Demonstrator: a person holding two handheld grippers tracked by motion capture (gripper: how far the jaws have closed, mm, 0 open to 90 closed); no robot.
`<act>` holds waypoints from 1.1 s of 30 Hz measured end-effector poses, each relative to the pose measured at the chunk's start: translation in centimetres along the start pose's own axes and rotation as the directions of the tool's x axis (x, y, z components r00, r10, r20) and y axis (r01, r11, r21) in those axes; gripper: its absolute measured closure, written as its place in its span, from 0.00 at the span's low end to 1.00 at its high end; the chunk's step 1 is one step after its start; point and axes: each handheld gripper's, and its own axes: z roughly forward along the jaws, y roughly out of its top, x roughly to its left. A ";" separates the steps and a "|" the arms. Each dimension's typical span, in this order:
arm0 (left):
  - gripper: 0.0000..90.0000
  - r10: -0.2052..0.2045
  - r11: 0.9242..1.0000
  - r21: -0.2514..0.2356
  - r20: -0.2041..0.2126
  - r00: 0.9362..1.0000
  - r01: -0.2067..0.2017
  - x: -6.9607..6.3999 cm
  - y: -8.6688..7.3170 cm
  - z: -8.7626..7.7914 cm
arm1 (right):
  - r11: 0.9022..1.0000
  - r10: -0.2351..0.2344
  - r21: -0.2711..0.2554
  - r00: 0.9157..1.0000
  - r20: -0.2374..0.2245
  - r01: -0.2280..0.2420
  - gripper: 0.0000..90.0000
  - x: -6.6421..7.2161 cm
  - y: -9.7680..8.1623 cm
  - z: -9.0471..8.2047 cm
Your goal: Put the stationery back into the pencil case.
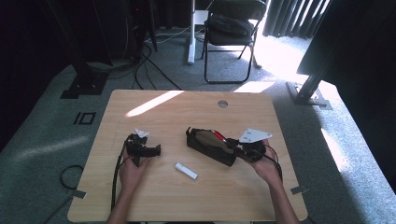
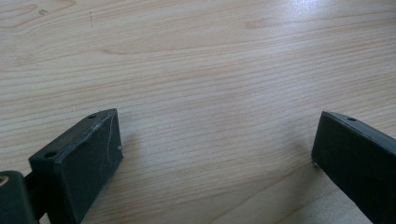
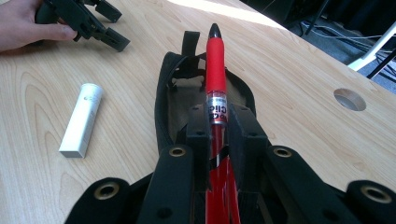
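While you rest your left gripper (image 1: 148, 150) on the table (image 1: 154, 196) at nine o'clock, its jaws stand wide apart with nothing between them. White tube (image 1: 186, 170): lying loose at six o'clock, between your hands. Black pouch (image 1: 208, 145): open, just right of centre. Red pen (image 3: 216, 70): clamped in your right gripper (image 3: 217, 122), jaws tight on its barrel, long axis pointing toward ten o'clock over the pouch mouth. Your right hand is nearer; I judge the pen goes in lengthwise.

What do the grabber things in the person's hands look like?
Both are black. The left gripper has two blocky jaws with little screw holes. The right gripper carries a grey three-cornered plate. A black cable trails from the left one. The forearms are bare.
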 end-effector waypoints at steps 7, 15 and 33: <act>0.02 0.000 1.000 0.000 0.000 1.000 0.000 0.0 0.0 0.0 | 1.000 -0.001 -0.001 1.000 -0.003 0.001 0.89 -0.1 0.2 0.3; 0.02 -0.001 1.000 0.000 0.000 1.000 0.001 0.0 0.0 0.0 | 1.000 -0.004 -0.002 1.000 -0.005 0.004 0.89 -0.3 0.5 0.6; 0.02 0.000 1.000 0.000 0.000 1.000 0.000 0.0 0.0 0.0 | 1.000 -0.003 0.005 1.000 -0.013 0.003 0.89 -0.5 0.9 1.4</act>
